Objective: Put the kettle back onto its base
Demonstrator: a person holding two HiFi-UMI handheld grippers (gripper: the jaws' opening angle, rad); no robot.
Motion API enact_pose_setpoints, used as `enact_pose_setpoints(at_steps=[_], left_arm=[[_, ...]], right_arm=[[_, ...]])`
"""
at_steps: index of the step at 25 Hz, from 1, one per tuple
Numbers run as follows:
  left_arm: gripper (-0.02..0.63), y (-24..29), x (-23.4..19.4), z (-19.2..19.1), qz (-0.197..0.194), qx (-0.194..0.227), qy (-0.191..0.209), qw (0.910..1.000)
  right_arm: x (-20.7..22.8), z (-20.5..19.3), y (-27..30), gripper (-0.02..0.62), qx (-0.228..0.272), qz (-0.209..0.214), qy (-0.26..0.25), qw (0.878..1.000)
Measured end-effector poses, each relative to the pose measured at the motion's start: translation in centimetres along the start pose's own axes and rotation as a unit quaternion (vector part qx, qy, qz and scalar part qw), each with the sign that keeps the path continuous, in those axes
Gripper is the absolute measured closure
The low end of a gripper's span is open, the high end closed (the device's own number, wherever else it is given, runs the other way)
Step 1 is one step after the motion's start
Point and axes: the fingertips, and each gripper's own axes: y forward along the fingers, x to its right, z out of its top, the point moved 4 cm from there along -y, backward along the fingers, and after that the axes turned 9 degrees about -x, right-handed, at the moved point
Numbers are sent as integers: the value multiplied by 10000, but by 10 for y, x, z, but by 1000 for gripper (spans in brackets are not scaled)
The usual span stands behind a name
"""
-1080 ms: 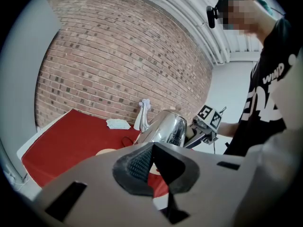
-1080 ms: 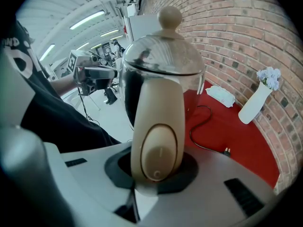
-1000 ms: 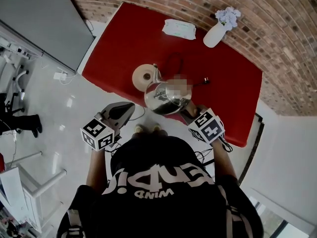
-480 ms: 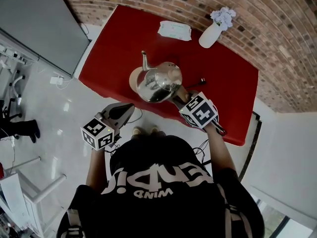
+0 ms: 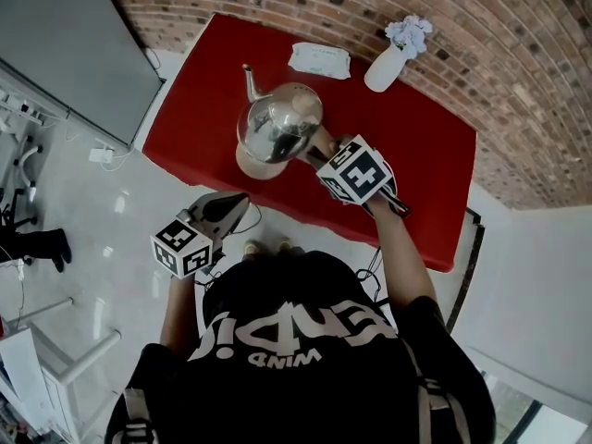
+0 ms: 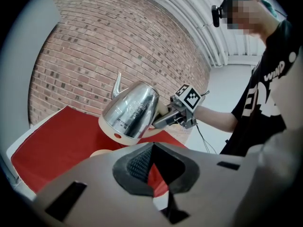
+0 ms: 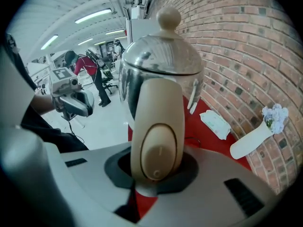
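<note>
A shiny steel kettle (image 5: pixel 277 126) with a cream handle hangs tilted over the red table (image 5: pixel 416 174), spout (image 5: pixel 248 77) toward the far left. My right gripper (image 5: pixel 321 153) is shut on the handle (image 7: pixel 158 136). The kettle body (image 7: pixel 161 65) and lid knob (image 7: pixel 169 17) rise ahead of the jaws. The round cream base (image 5: pixel 248 166) peeks out beneath the kettle. In the left gripper view the kettle (image 6: pixel 132 109) floats above the base (image 6: pixel 98 153) with a gap. My left gripper (image 5: pixel 229 205) hovers before the table's near edge, shut and holding nothing (image 6: pixel 150 167).
A white vase with flowers (image 5: pixel 388 61) and a pack of tissues (image 5: pixel 319 59) sit along the table's far edge by the brick wall (image 5: pixel 518 72). The vase (image 7: pixel 251 141) and tissues (image 7: pixel 215 122) lie right of the kettle. White floor lies left of the table.
My right gripper has carried the kettle away from the table's near edge, to the far left, until it hangs above the base. The left gripper has stayed still.
</note>
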Motion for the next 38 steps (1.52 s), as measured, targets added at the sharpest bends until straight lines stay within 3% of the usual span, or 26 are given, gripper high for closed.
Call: enact_pose_setpoints(at_steps=[10,38], left_arm=[[597,5,3,1,-15,-32,-2,10000],[597,-4,-9,-6,97,-34,-208,9997]], right_arm=[[17,13,14,529,-84,3,-93,9999],[-2,-23,116,529,-784,140,2,9968]])
